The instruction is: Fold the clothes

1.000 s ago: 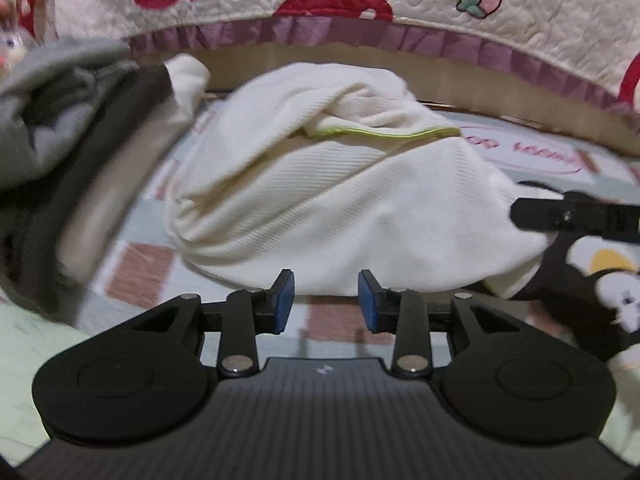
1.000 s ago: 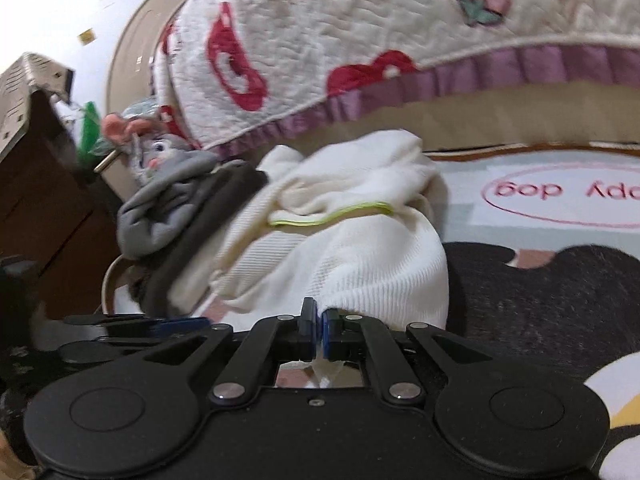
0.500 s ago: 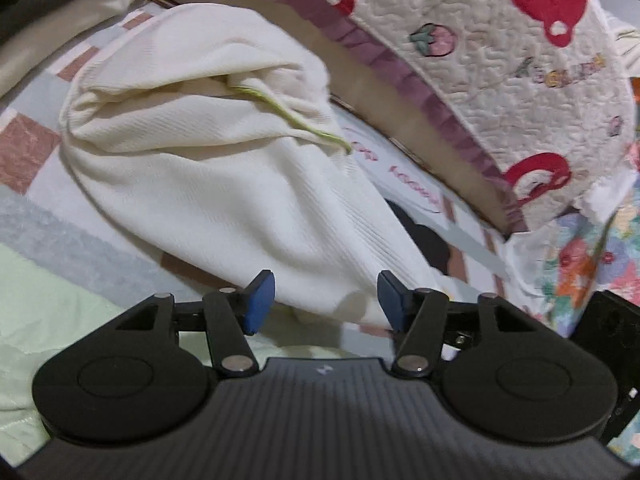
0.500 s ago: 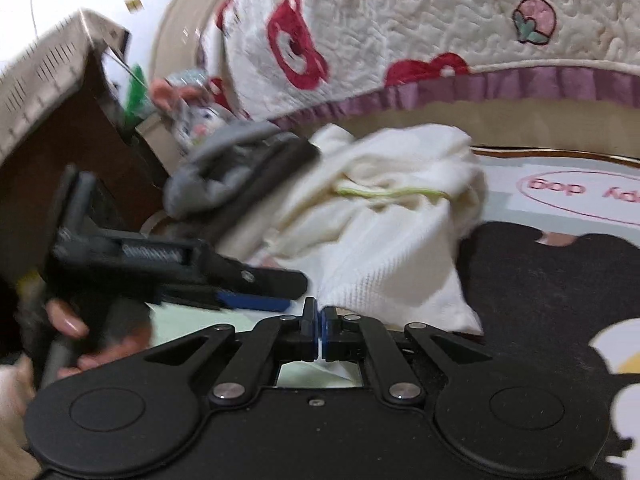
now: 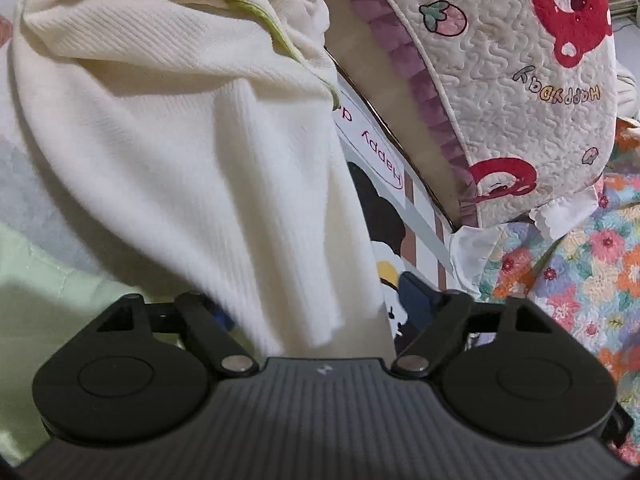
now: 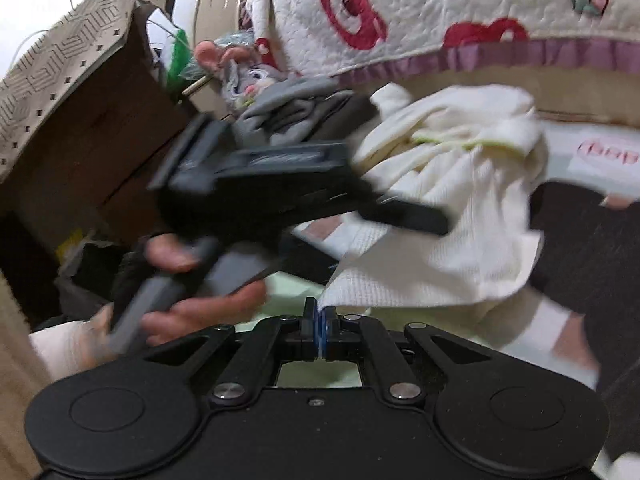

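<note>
A: Where is this?
B: On a bed [image 5: 24, 280] with a patterned sheet.
A: Lower centre?
B: The right gripper [image 6: 321, 330] is clamped on the hem of the cream sweater [image 6: 448, 200]. The left gripper [image 5: 316, 308], jaws just closing, straddles that cloth; grip unclear.
A: Behind?
B: A quilt [image 5: 520, 92], upper right.

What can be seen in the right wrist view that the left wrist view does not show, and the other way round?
Only the right wrist view shows the person's hand holding the left gripper from outside, a grey garment, a plush mouse and a brown cabinet.

Only the left wrist view shows the floral quilt and the penguin print on the mat.

Both show the cream garment with its green trim and the quilted cover with red prints.
</note>
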`<state>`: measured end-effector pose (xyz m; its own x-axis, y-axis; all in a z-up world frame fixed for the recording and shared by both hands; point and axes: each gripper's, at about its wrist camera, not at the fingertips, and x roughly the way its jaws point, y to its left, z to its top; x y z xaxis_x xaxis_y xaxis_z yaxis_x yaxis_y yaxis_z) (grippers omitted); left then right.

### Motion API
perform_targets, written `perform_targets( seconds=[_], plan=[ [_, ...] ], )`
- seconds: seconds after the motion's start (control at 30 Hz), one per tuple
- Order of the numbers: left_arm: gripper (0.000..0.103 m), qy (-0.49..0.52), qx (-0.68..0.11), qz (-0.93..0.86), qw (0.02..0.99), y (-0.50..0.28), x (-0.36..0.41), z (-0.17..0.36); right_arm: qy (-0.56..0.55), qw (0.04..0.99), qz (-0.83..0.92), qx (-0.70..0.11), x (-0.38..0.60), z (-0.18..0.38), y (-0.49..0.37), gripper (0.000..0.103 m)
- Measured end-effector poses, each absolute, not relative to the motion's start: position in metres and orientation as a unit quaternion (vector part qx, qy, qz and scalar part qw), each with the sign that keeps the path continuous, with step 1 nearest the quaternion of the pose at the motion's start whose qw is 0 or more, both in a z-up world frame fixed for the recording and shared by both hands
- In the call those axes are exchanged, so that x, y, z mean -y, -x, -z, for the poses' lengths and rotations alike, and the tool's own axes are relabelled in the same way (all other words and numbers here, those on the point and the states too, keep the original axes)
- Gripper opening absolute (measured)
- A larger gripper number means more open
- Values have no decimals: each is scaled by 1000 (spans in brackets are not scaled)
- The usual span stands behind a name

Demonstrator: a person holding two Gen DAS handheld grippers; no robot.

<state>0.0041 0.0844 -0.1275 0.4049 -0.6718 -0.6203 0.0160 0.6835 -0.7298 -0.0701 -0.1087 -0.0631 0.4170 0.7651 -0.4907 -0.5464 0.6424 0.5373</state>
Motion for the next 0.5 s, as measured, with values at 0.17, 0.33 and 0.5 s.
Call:
perform_targets(
  seconds=[0.17,0.33,0.5],
  plan=[
    [5,194,-419,149,875,23,-78,86,-174,838,-355,-375,122,66,68,5],
    [5,117,-309,22,944,59,-126,25,-161,872,-266,-378,148,59,39,28],
    [5,109,-310,-55,943,63,-169,30,-94,889,-190,-405,143,75,-9,62]
  ],
)
